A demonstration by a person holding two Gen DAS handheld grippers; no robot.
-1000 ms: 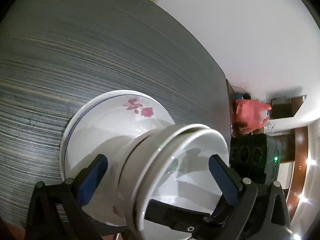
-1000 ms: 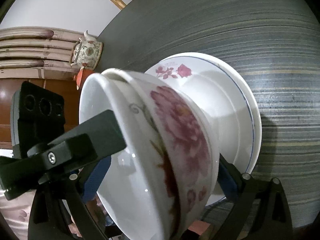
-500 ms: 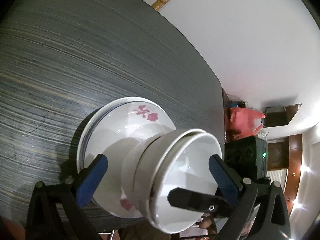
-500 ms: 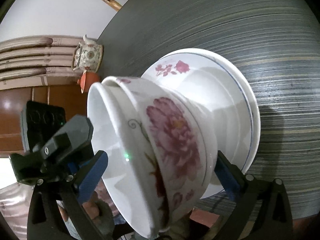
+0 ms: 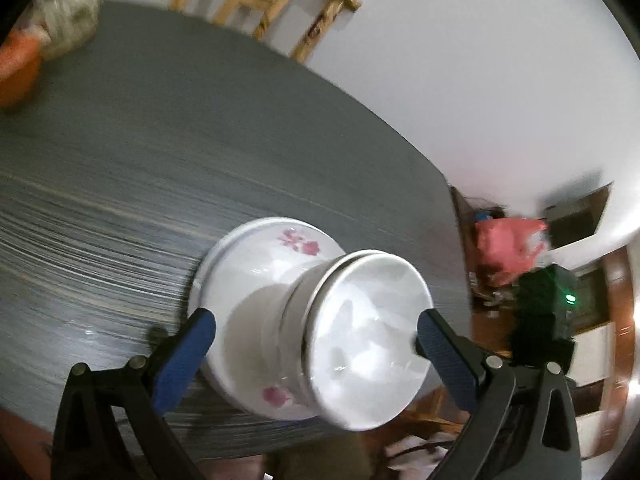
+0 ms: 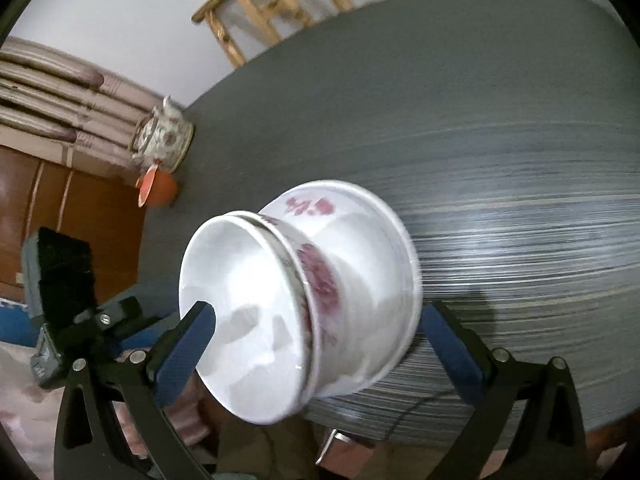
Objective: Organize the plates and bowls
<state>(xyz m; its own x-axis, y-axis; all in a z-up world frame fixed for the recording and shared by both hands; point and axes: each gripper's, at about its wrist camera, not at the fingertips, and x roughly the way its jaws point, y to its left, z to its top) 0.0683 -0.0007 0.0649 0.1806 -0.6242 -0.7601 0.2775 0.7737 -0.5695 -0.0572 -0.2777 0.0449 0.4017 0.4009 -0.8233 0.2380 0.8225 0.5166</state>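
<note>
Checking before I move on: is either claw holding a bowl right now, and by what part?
Nothing is held. The right claw has just opened wide, and the left claw is open too; the stacked bowls sit on the plates untouched.

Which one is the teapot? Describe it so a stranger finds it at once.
Start at the dark table and follow its edge away from the stacked bowls toward the striped cushions. The teapot stands right at that edge, just above a small orange cup. It alone has a lid and an all-over flower pattern.
</note>
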